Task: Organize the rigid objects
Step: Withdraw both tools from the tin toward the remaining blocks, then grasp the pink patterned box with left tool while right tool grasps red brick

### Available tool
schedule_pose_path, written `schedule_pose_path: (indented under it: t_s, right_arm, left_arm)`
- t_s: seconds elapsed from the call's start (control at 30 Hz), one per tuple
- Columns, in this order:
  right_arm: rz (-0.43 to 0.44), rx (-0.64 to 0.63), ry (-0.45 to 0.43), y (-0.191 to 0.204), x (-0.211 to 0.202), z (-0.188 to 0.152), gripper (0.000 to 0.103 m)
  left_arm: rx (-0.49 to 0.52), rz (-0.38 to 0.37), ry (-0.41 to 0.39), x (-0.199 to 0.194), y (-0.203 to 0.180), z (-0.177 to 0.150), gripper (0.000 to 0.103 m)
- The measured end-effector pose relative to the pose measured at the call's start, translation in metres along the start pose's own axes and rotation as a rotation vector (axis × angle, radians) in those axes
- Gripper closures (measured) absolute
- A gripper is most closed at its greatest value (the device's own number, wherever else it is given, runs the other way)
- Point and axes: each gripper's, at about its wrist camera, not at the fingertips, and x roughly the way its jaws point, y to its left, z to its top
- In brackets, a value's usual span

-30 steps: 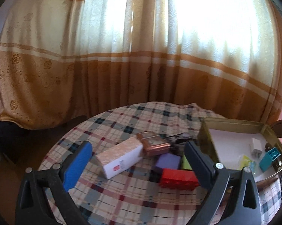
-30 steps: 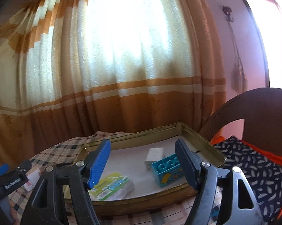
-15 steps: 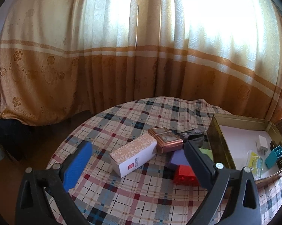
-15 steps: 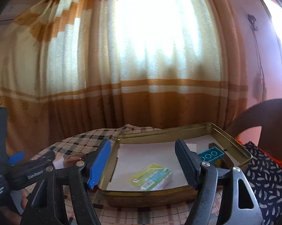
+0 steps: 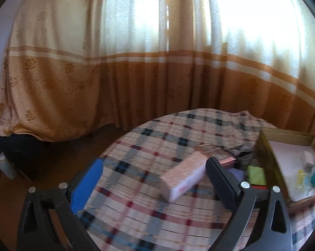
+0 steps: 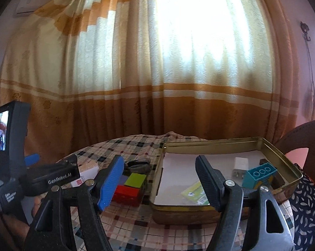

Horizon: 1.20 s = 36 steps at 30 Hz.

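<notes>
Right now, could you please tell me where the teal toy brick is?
In the right wrist view, the teal toy brick sits inside the gold tin, toward its right end, just right of the white charger plug.

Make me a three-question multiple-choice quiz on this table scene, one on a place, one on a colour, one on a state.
1. Where is the teal brick?
A. inside the gold tin
B. on the checked cloth
C. between jaws

2. What colour is the brick under the lime-green block?
A. white
B. red
C. black

3. How do the right gripper jaws stand?
A. clamped on the tin
B. holding a brick
C. apart, empty

Answers: 1 A, it sits within the tin's walls. 2 B, red shows below the green. 3 C, nothing lies between them.
</notes>
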Motion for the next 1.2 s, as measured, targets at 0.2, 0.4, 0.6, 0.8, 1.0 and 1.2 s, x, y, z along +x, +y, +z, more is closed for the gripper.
schedule_pose_path:
  t_s: [0.2,0.4,0.6,0.8,1.0,1.2]
  right_arm:
    - [0.068,0.009,0.04,0.011,0.003,-0.001,0.03]
    - [0.114,-0.003,0.088,0.023,0.008,-0.003,0.03]
    - [0.144,0.013,0.146,0.027,0.017,-0.005,0.03]
    - [0.144,0.01,0.149,0.028,0.015,-0.008,0.03]
    - [0.148,0.02,0.166,0.025,0.019,-0.008,0.03]
    - [0.151,0.008,0.181,0.028,0.021,-0.009,0.03]
  left_arm:
    - [-0.037,0.014,0.069,0.015,0.026,-0.001,0.003]
    - [-0.016,-0.039,0.144,0.027,0.026,-0.003,0.003]
    - [0.112,-0.107,0.207,0.039,0.0,-0.004,0.003]
    - [0.225,-0.135,0.184,0.051,-0.017,0.008,0.003]
    - [0.271,-0.214,0.31,0.08,-0.031,0.005,0.003]
    - [0.258,-0.224,0.37,0.088,-0.029,0.001,0.021]
